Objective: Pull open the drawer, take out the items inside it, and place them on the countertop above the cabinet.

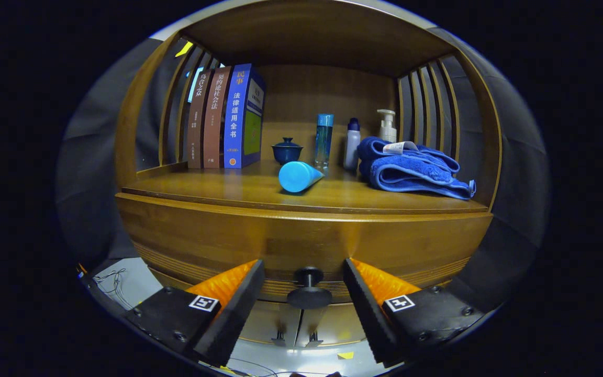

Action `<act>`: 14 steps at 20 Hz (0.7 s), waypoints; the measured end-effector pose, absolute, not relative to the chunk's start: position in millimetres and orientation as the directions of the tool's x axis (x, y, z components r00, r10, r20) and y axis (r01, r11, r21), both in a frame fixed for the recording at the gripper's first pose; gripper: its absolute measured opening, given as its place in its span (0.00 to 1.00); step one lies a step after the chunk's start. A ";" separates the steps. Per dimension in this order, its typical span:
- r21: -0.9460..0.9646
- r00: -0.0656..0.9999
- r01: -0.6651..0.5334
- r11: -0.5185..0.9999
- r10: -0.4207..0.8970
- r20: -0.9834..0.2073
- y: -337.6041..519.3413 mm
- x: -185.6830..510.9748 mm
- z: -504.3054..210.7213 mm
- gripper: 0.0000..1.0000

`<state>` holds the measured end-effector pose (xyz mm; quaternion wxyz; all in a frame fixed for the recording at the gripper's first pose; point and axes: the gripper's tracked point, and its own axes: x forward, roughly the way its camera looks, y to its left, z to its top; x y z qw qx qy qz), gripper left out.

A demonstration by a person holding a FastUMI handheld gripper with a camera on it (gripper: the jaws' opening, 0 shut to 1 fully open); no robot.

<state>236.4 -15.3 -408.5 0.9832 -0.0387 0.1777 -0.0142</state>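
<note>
A wooden cabinet fills the view, its drawer front (301, 243) closed under the countertop (228, 191). A round dark knob (309, 293) sticks out of the drawer front and sits between my two fingers. My gripper (304, 301) is open, with a finger on either side of the knob and a gap to each. What lies inside the drawer is hidden.
On the countertop lie a light blue tube (299, 176) on its side and a folded blue towel (411, 167) to its right. Behind stand three books (225, 118), a small lidded bowl (287, 150), a tall blue bottle (324, 140), a white bottle (352, 142) and a pump bottle (387, 125).
</note>
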 end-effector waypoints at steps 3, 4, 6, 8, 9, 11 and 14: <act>-0.058 0.942 0.022 0.998 -0.040 -0.333 -19.0 233.0 -383.3 0.99; -0.052 0.944 0.022 0.998 -0.038 -0.327 -19.9 231.5 -372.5 0.99; -0.035 0.953 0.012 0.999 -0.022 -0.302 -18.3 228.9 -342.3 0.99; -0.036 0.963 0.004 0.999 -0.013 -0.270 -17.6 226.0 -307.2 0.99; -0.036 0.969 0.000 0.999 -0.009 -0.247 -16.9 223.0 -287.1 0.99; -0.028 0.980 -0.005 1.000 -0.001 -0.201 -13.0 215.3 -244.0 1.00; 0.009 0.990 -0.020 1.000 0.021 -0.139 -5.2 195.3 -179.6 0.99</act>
